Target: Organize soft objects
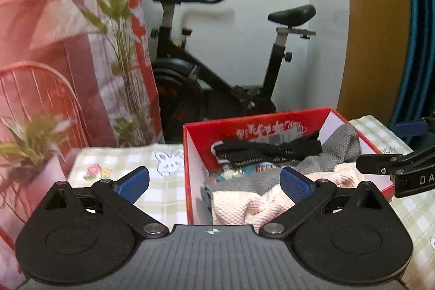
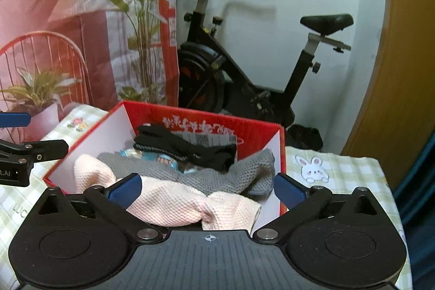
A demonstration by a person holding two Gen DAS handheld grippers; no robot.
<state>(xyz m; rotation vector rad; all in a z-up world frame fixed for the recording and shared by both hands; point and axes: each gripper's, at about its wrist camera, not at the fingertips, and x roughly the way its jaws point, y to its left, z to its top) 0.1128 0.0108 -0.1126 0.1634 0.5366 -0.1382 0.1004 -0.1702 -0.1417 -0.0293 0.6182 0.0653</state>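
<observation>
Both the left tool point(image 1: 214, 181) and the right tool point(image 2: 208, 188) gape wide and empty above the red box point(image 2: 281, 154) on the desk point(image 1: 163, 197), which holds a pink towel point(image 2: 168, 200), grey cloth point(image 2: 239, 173) and black sock point(image 2: 190, 148); only the right view shows the whole bunny sticker point(image 2: 312, 169).

Two wrist fisheyes, each looking forward and slightly down along its own blue-padded fingers. Left view close over the red box point(image 1: 255, 124) from its left; right view close from the box's right. Shared: box, checked tablecloth point(image 2: 350, 170), exercise bike point(image 1: 217, 72), plant point(image 2: 141, 18).
</observation>
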